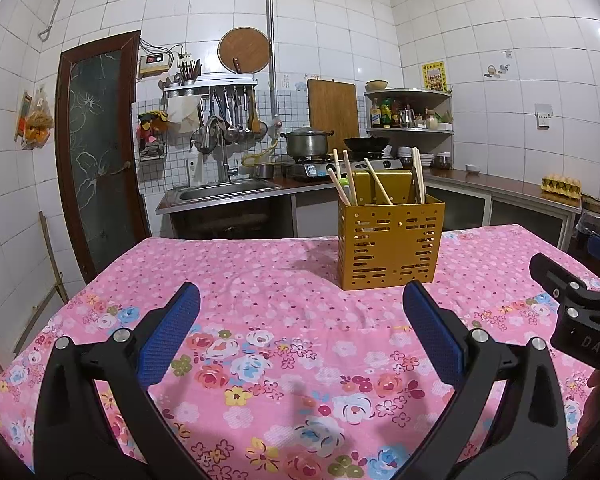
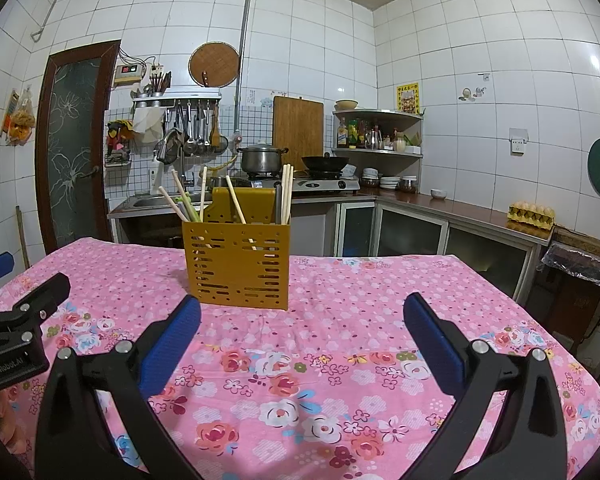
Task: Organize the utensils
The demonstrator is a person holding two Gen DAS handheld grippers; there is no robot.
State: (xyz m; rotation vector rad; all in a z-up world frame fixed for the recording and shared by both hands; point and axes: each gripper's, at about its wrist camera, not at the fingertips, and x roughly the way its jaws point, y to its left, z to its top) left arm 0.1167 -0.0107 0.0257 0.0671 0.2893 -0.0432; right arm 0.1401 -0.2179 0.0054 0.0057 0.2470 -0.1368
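The yellow perforated utensil holder (image 1: 391,246) is standing upright on the pink floral tablecloth (image 1: 260,320), sitting right of centre in the left wrist view and left of centre in the right wrist view. Wooden chopsticks (image 1: 378,186) are leaning in it at mixed angles, some fanning toward the left side, some standing straight at the right, with a green-tipped utensil (image 1: 343,182) tucked among the left ones.

The left gripper (image 1: 301,322) is hovering low over the cloth in the lower middle of its frame, its blue pads spread wide and holding nothing. The right gripper (image 2: 302,326) is doing the same in its own view, jaws wide and empty, with the holder just beyond its left pad. No loose utensil is showing on the cloth in either view, so the sorting is likely happening inside the holder itself.

The risks appear to be these. The holder looks light and tall, so a sideways nudge from a pad could be tipping it or sliding it on the loose cloth. The chopsticks are thin and crossing one another, so pinching one may be dragging a neighbour out with it. The two grippers are sitting close together, and reaching in at once could be knocking them against each other.
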